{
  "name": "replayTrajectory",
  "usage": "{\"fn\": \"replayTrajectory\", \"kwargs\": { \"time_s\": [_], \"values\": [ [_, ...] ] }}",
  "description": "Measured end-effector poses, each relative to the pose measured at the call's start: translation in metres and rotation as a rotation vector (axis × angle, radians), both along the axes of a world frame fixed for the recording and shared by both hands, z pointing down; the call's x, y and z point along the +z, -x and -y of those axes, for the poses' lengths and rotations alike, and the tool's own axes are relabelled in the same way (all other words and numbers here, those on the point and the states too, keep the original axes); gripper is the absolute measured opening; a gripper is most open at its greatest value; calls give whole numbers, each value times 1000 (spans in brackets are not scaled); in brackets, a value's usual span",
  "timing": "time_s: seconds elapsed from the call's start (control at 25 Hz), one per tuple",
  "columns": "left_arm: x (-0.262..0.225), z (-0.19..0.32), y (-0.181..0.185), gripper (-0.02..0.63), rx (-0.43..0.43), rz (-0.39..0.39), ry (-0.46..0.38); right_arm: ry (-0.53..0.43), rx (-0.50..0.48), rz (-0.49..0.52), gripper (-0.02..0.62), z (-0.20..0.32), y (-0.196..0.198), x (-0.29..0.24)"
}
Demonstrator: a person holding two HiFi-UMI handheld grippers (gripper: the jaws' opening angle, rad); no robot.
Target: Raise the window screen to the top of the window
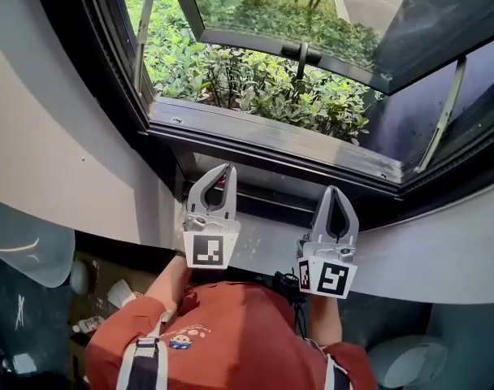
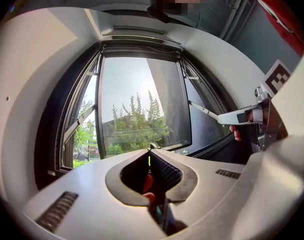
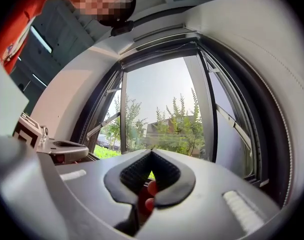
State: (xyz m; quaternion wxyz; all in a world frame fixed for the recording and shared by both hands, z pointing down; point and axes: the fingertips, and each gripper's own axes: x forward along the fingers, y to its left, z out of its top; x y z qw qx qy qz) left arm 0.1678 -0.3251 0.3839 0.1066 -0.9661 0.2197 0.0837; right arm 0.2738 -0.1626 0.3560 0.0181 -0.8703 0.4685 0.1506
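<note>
Red shirt (image 1: 231, 340) fills the bottom centre of the head view, with my two arms reaching up the frame from it. My left gripper (image 1: 225, 167) sits left of centre and my right gripper (image 1: 334, 190) right of centre, both pointing at the bottom of the window frame (image 1: 271, 140). Both pairs of jaws are together at the tips with nothing between them. A dark rail (image 1: 271, 203) runs along the frame's lower edge, just beyond the jaw tips. The window screen itself I cannot pick out. A glass sash (image 1: 409, 31) swings outward at upper right, above green shrubs (image 1: 255, 84).
</note>
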Motion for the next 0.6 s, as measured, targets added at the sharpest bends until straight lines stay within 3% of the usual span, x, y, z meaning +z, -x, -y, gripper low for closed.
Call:
{"fn": "replayTrajectory", "kwargs": {
  "time_s": [0.6],
  "values": [
    [14,2,2,6,10,11,46,60,7,10,8,10,1,28]
  ]
}}
